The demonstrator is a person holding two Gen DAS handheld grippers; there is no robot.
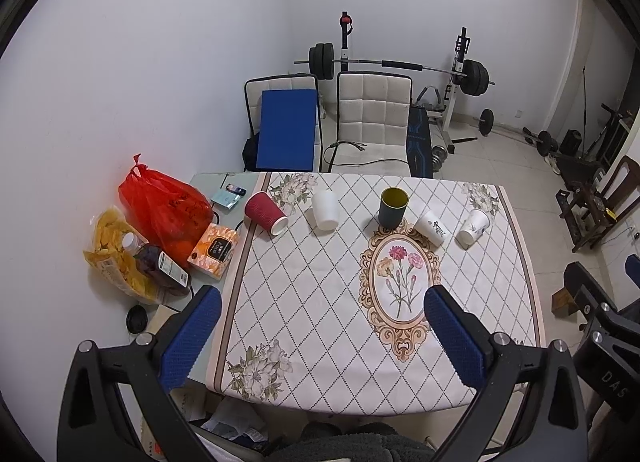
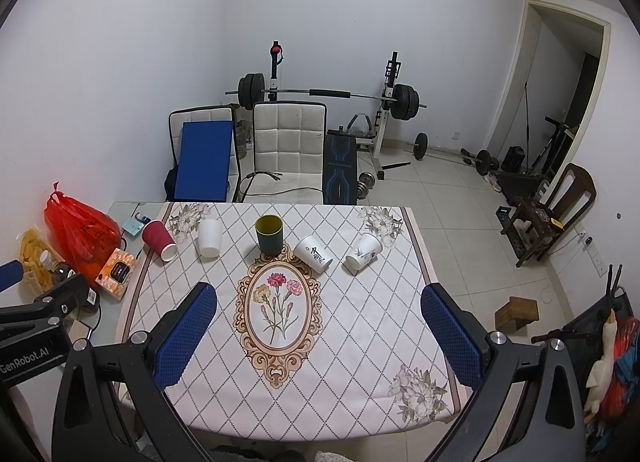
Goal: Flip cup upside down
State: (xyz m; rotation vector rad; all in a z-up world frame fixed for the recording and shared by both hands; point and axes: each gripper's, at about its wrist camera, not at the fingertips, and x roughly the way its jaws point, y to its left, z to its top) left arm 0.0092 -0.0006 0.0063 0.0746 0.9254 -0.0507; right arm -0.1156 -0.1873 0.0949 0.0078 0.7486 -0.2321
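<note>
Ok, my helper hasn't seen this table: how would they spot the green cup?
Look at the patterned tablecloth with its oval flower picture. Just beyond that oval's far end stands the green cup, third in a row of five. It alone is dark, with a yellow inside.

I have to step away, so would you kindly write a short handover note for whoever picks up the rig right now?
Left tool: open, empty, held above the near side of the table.
Right tool: open, empty, likewise held back from the cups.
Five cups sit in a row at the far side of the tablecloth: red cup, plain white cup, dark cup with yellow inside, printed white cup, floral white cup.
The dark cup stands upright, mouth up; the other four lie tipped on their sides.
Done: no cup looks flipped yet.
Left: grasp a cup and set it mouth down.
</note>
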